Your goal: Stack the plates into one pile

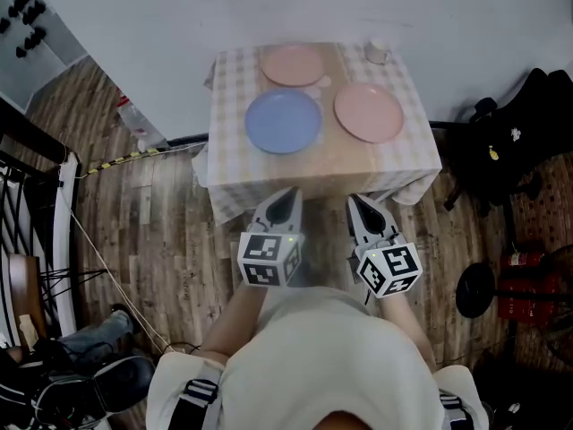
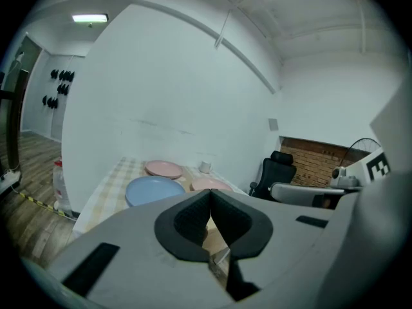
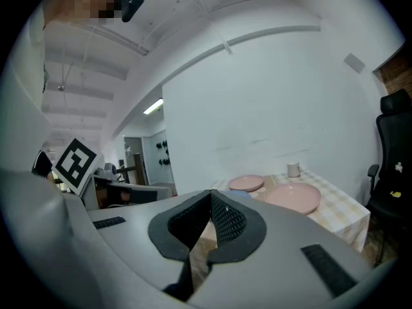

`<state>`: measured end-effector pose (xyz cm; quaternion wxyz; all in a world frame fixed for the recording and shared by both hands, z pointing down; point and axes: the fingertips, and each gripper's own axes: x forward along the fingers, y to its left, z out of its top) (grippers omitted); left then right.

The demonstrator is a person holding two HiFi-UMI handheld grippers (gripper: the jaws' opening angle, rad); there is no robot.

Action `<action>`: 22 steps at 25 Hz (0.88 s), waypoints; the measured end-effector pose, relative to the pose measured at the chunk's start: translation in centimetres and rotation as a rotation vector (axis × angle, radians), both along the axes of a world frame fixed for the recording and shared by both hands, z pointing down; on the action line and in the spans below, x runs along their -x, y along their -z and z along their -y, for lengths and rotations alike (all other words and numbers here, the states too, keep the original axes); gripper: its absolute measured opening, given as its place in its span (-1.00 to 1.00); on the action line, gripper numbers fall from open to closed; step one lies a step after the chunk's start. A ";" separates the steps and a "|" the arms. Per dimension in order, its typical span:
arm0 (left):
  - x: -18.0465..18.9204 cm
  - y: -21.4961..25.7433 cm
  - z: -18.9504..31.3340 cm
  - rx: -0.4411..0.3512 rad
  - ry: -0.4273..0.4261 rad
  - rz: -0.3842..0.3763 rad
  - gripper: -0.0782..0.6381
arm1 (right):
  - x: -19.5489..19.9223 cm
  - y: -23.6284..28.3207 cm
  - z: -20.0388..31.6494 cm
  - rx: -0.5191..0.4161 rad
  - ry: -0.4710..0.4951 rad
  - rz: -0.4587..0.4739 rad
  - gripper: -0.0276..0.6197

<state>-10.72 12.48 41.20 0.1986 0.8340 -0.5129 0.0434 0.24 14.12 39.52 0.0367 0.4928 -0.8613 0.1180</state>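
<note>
Head view — left gripper (image 1: pixel 290 193) and right gripper (image 1: pixel 356 199) closed; plates (image 1: pixel 283 121) lie apart on table (image 1: pixel 313 170) ahead.

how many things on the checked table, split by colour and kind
round pink plates: 2
round blue plate: 1
small white cup: 1
total: 4
</note>
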 end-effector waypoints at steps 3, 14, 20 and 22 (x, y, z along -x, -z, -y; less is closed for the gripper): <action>0.9 0.0 2.4 0.000 0.000 0.003 -0.77 | 0.9 0.1 2.5 -0.002 -0.003 0.001 -0.91; 3.9 0.1 11.3 -0.010 -0.013 0.012 -0.77 | 3.6 0.5 11.1 -0.020 -0.011 0.000 -0.91; 5.2 -0.3 15.2 -0.006 -0.015 0.025 -0.77 | 4.6 0.1 14.9 -0.014 -0.018 0.004 -0.91; 5.8 -0.7 16.2 0.002 -0.012 0.030 -0.77 | 4.9 -0.1 15.8 -0.010 -0.022 0.004 -0.91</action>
